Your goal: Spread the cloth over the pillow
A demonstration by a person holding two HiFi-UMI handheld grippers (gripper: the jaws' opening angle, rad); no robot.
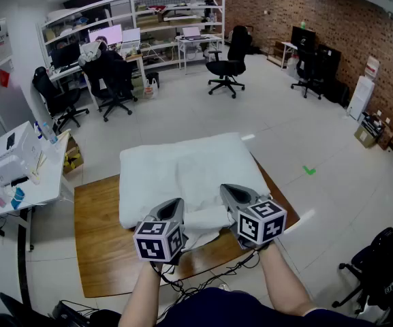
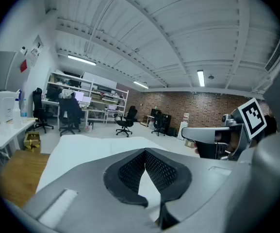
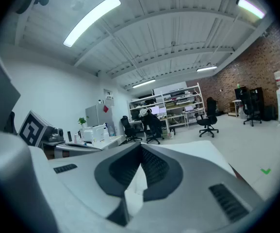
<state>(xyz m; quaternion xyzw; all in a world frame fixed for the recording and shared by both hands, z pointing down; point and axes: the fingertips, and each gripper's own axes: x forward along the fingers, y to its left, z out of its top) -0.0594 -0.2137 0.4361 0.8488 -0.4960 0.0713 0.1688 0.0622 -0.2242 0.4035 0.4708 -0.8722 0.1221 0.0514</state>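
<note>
Draping white over the pillow (image 1: 129, 186), the cloth (image 1: 203, 221) bunches where left tool (image 1: 176, 204) and right tool (image 1: 226, 191) clamp its edge.

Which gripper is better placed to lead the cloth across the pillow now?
Right, marginally. Both grippers are shut on the cloth, but the right gripper reaches farther over the pillow, while the left gripper sits at its near edge. Both probably need to move together.
</note>
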